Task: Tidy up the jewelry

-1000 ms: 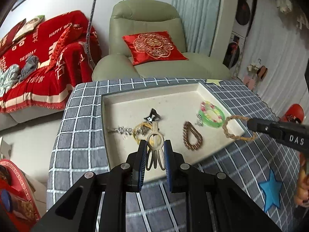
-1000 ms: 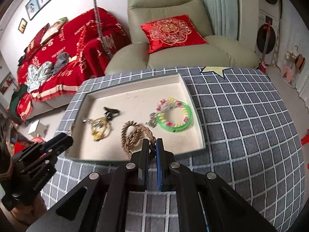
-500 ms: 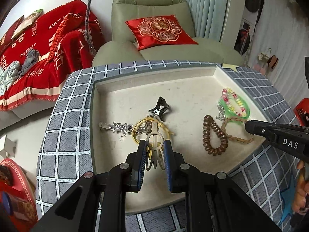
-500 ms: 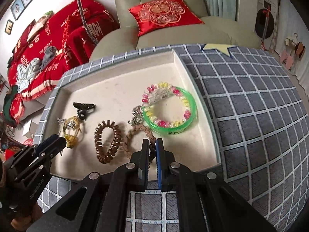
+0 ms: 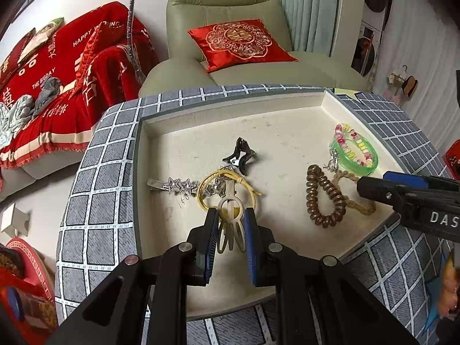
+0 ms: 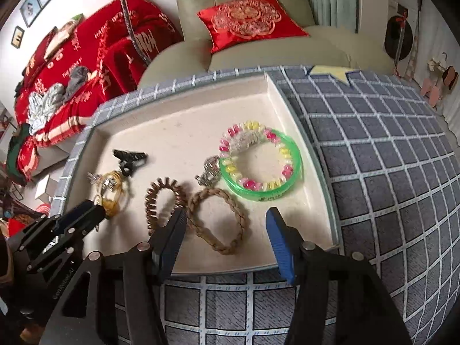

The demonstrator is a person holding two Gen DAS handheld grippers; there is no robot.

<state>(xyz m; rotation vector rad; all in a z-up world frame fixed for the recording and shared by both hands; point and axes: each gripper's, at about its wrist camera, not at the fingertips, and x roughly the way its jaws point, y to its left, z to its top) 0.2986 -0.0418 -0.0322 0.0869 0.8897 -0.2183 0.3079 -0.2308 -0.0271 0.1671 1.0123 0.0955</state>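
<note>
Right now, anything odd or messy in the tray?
One tangle: the yellow ring, star clip and a small silver piece overlap in a heap on the tray, where the left gripper holds a cream hair clip. The braided band overlaps nothing. Nothing looks damaged.

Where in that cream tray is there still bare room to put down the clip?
The tray's far half, behind the black clip, is bare, as is the near-left corner below the star hairpin. The middle strip is crowded, from gold ring across the brown coil to the green bangle.
</note>
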